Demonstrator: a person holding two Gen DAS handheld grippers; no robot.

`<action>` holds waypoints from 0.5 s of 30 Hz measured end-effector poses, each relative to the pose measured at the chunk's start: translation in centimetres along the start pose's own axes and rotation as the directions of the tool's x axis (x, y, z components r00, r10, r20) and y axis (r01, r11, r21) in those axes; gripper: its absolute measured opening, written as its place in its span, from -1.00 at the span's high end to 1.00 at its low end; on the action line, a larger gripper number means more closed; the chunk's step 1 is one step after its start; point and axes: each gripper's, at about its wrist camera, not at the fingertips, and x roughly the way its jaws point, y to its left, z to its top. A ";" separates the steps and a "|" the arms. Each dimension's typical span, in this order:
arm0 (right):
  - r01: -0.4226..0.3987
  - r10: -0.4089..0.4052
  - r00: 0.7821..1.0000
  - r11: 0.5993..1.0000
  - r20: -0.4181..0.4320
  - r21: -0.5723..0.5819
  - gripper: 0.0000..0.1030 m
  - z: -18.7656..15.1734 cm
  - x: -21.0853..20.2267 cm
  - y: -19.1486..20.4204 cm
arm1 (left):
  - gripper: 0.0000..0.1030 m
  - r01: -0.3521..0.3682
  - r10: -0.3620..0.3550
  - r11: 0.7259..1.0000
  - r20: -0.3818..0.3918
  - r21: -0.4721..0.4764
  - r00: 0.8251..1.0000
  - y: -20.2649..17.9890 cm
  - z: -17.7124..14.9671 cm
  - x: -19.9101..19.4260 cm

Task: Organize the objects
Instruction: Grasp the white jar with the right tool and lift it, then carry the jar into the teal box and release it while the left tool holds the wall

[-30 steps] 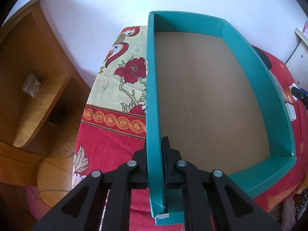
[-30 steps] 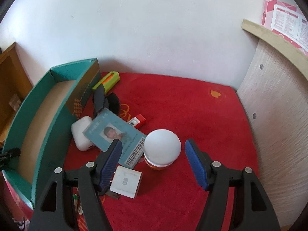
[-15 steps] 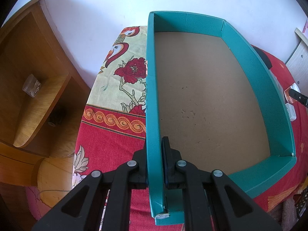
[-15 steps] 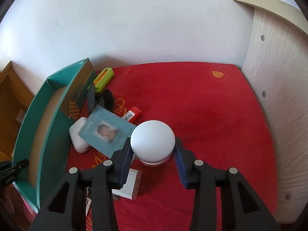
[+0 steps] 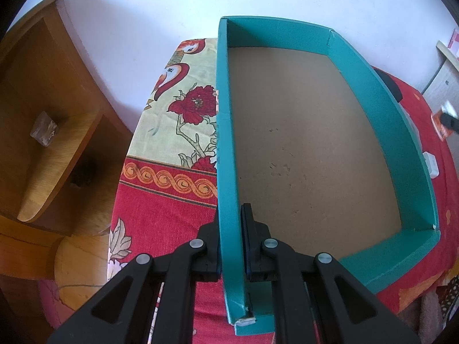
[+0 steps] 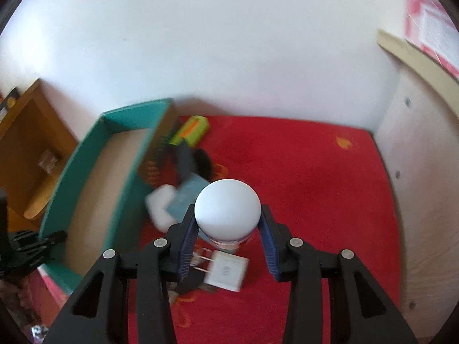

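The white-capped jar (image 6: 228,210) sits between the blue pads of the right gripper (image 6: 228,229), which have just closed in and now press on its sides, holding it clear above the red cloth (image 6: 301,186), just right of the teal box (image 6: 86,154). Below the jar lies a white plug adapter (image 6: 226,271) with its prongs toward the box; between jar and box are a blurred white case (image 6: 159,205) and a blue-grey card (image 6: 186,197), with a dark object and a green-and-orange marker (image 6: 190,130) farther back along the box's right wall. The box stands open, its brown cardboard floor bare. The left gripper (image 5: 231,229) is clamped tight on the box's left wall (image 5: 226,143) near the front corner, one finger inside and one outside. Left of the box the cloth turns to a floral pattern (image 5: 186,114) with red blooms and a scrolled border. Beyond that stands a wooden shelf unit (image 5: 43,114); a white wall runs behind the box, and a pale wood panel (image 6: 416,200) rises at the cloth's right edge.
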 end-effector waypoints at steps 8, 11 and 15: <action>-0.099 0.100 0.995 0.984 -0.005 -0.150 0.18 3.5 -0.5 6.7 | 0.79 -0.023 0.020 0.992 0.025 0.122 0.999 -0.7 -0.1 0.0; -0.123 0.122 0.992 0.974 -0.016 -0.190 0.18 4.2 0.3 9.0 | 0.77 -0.022 0.018 0.987 0.030 0.161 0.999 -0.9 0.0 0.0; -0.161 0.157 0.987 0.967 -0.040 -0.198 0.18 5.0 1.4 11.0 | 0.75 -0.012 0.006 0.983 0.031 0.185 1.000 -0.8 0.0 0.1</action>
